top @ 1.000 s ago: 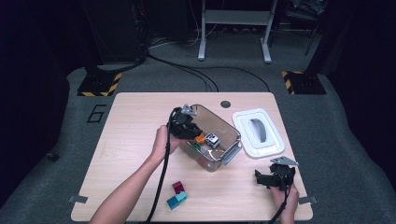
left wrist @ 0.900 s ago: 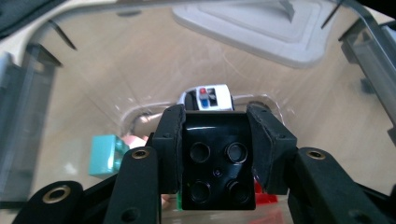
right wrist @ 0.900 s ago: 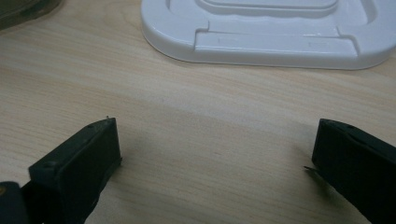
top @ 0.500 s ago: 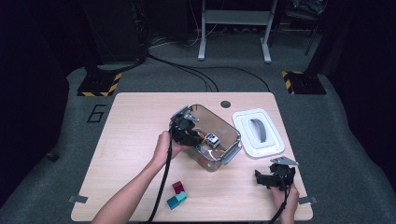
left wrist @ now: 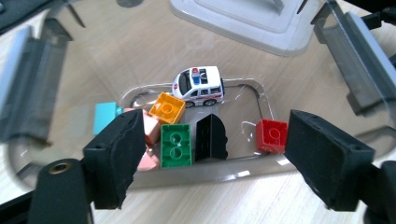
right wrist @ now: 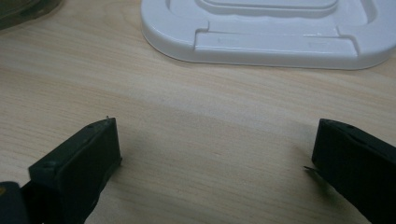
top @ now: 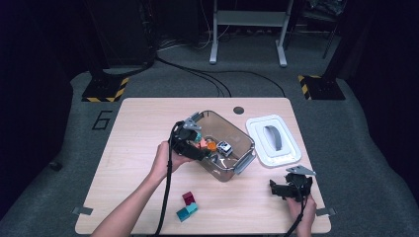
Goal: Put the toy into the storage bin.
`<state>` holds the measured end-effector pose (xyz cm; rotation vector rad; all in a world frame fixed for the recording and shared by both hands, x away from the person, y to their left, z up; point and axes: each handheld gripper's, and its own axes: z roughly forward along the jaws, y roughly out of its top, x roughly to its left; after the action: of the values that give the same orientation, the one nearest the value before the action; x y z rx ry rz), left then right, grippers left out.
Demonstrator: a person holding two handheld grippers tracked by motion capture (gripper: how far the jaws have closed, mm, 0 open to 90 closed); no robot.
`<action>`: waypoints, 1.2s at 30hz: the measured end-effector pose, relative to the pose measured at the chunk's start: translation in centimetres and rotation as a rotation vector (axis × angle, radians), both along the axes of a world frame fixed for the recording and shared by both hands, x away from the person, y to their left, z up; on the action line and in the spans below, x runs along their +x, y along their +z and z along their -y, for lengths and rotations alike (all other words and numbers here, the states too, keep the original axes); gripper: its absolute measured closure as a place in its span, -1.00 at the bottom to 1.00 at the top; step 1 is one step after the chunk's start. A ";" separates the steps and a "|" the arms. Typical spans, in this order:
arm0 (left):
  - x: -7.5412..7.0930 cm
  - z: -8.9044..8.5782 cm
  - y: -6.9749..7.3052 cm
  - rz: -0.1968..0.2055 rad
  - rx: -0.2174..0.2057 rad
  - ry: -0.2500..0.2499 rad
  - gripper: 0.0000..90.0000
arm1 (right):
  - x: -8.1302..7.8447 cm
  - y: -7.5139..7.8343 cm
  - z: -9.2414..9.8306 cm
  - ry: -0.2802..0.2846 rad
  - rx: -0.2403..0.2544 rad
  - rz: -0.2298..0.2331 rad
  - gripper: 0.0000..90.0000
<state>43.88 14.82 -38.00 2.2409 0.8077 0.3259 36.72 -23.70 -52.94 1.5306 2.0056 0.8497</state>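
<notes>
Near the worktop's front edge lie two blocks [top: 187, 206]. Just past them, toward the middle, the left hand-held gripper [top: 190, 143] hangs over the clear bin [top: 245, 140], its jaws just opened, released above a green brick [left wrist: 176, 145]. At the front right corner the right hand-held gripper [top: 286, 187] rests released beside the lid [top: 272, 141].

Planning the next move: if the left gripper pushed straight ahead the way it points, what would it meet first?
Probably the green brick and black piece in the clear bin, between the left gripper's open, empty jaws; depth is uncertain.
</notes>
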 end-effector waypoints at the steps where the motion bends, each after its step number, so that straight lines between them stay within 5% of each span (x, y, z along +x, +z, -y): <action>1: 0.0 0.0 0.0 0.000 0.000 0.000 -0.59 | 0.0 0.0 -0.1 -0.005 0.005 0.001 -0.99; 13: -2.5 -3.7 -0.5 0.050 0.000 0.044 -0.66 | 0.0 0.0 0.0 -0.002 0.001 0.000 -0.99; 26: -4.0 -5.7 -3.0 0.015 0.000 0.056 -0.68 | 0.0 0.0 0.0 -0.002 0.001 0.001 -0.99; 36: -5.7 -5.6 -7.4 -0.066 0.040 0.018 -0.68 | 0.0 0.0 0.0 -0.003 0.001 0.000 -0.99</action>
<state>38.16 20.45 -45.43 2.2930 0.8638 0.2799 36.71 -23.68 -52.94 1.5340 2.0026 0.8494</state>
